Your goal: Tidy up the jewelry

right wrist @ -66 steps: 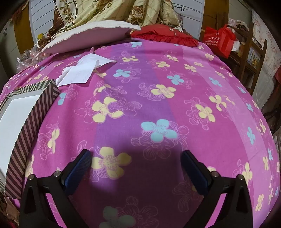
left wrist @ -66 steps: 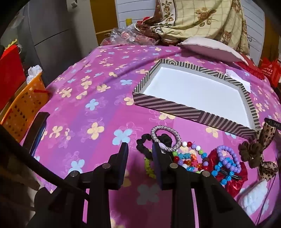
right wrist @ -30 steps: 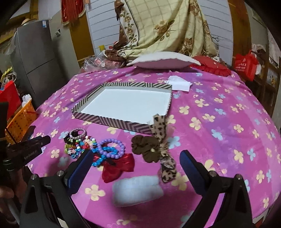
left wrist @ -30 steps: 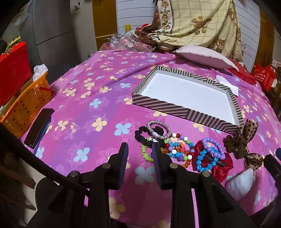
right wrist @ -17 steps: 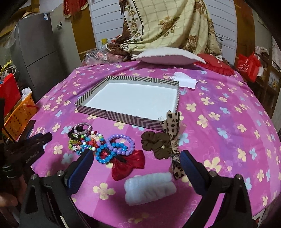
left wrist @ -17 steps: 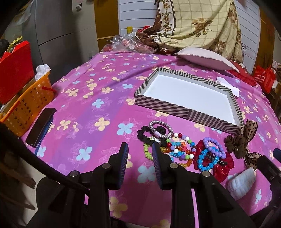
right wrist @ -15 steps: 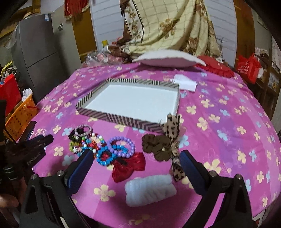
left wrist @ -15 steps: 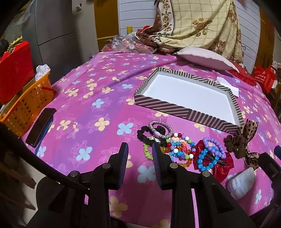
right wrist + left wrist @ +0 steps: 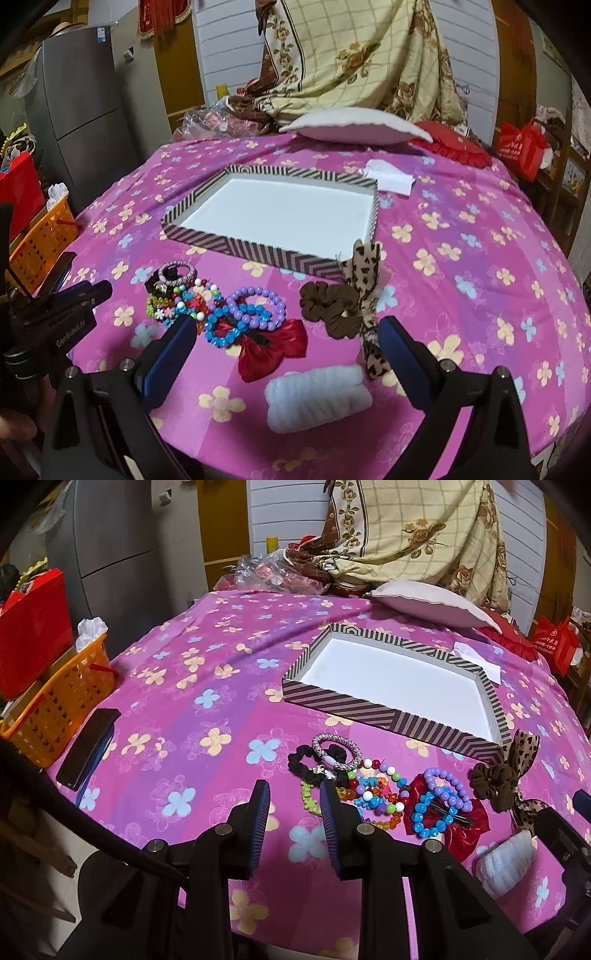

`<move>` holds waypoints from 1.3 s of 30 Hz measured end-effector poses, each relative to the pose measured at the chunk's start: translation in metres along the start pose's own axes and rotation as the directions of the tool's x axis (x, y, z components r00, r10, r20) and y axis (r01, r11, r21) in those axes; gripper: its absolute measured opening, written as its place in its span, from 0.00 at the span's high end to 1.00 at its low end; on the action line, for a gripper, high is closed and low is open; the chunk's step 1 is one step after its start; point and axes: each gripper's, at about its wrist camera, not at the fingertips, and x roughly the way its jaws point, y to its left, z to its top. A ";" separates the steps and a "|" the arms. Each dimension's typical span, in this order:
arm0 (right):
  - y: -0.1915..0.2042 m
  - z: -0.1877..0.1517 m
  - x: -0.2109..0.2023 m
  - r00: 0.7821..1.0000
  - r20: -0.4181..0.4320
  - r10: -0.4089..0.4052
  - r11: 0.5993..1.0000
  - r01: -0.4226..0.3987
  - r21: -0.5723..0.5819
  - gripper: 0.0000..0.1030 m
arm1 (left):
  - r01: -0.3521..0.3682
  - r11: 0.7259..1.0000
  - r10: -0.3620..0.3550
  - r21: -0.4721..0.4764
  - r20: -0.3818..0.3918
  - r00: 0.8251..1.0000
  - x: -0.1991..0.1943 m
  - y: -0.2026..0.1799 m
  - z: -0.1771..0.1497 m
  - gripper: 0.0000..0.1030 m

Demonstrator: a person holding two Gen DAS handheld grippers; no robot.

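1. Left wrist view: the left gripper [image 9: 294, 797] hangs over the near edge of the pink flowered bedspread [image 9: 192, 686], jaws a narrow gap apart, nothing between them.
2. The jewelry lies in a row along the near edge. A sparkly bracelet [image 9: 336, 753] rests on a black hair tie [image 9: 301, 764], touching a pile of mixed bead bracelets [image 9: 376, 794].
3. Right of the pile – a blue bead bracelet [image 9: 428, 818] and a purple bead bracelet [image 9: 445, 786], both on a red bow [image 9: 469, 830].
4. Further right: a brown scrunchie [image 9: 493, 781] with a leopard ribbon [image 9: 524, 747], then a white fluffy band [image 9: 506, 864] at the near right edge.
5. The striped box [image 9: 384, 712] sits open behind the row, towards the middle of the bedspread; its white inside holds nothing.
6. At the left edge, an orange basket [image 9: 55, 709] and a dark phone [image 9: 88, 746].
7. Right wrist view: the right gripper [image 9: 286, 338] is spread wide and empty, above the near edge – red bow [image 9: 273, 349] and white fluffy band [image 9: 317, 391] show between its fingers.
8. The brown scrunchie [image 9: 332, 308] lies just in front of the striped box [image 9: 258, 251], near its right corner.
9. The left gripper's body [image 9: 66, 314] shows at the left edge, beside the bead pile [image 9: 177, 295].
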 end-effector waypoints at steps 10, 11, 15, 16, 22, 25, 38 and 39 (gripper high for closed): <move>0.006 -0.003 0.001 1.000 -0.017 -0.009 1.000 0.008 -0.028 0.03 | -0.007 1.000 0.007 -0.007 -0.007 1.000 -0.002 0.004 -0.001 0.61; 0.006 -0.003 0.002 1.000 -0.018 -0.009 1.000 0.009 -0.027 0.03 | -0.007 1.000 0.007 -0.007 -0.007 1.000 -0.002 0.005 -0.001 0.61; 0.010 -0.004 0.003 1.000 -0.018 -0.017 0.999 0.016 -0.032 0.03 | -0.010 1.000 0.010 -0.010 -0.006 1.000 0.000 0.004 -0.001 0.61; 0.010 -0.005 0.003 1.000 -0.018 -0.018 0.999 0.018 -0.032 0.03 | -0.011 1.000 0.010 -0.011 -0.006 1.000 0.000 0.004 -0.001 0.61; 0.008 -0.005 0.003 1.000 -0.020 -0.015 1.000 0.015 -0.025 0.03 | -0.009 1.000 0.009 -0.010 -0.011 1.000 0.002 0.005 -0.003 0.61; 0.006 -0.006 0.003 1.000 -0.025 -0.015 1.000 0.014 -0.020 0.03 | -0.011 1.000 0.011 -0.008 -0.009 1.000 0.000 0.004 -0.003 0.61; 0.002 -0.006 0.004 0.999 -0.030 -0.015 1.000 0.015 -0.009 0.03 | -0.011 1.000 0.011 -0.001 -0.012 1.000 -0.003 0.006 -0.004 0.61; 0.000 -0.007 0.004 0.999 -0.030 -0.011 1.000 0.011 -0.005 0.03 | -0.011 1.000 0.011 -0.002 -0.012 1.000 -0.003 0.006 -0.003 0.61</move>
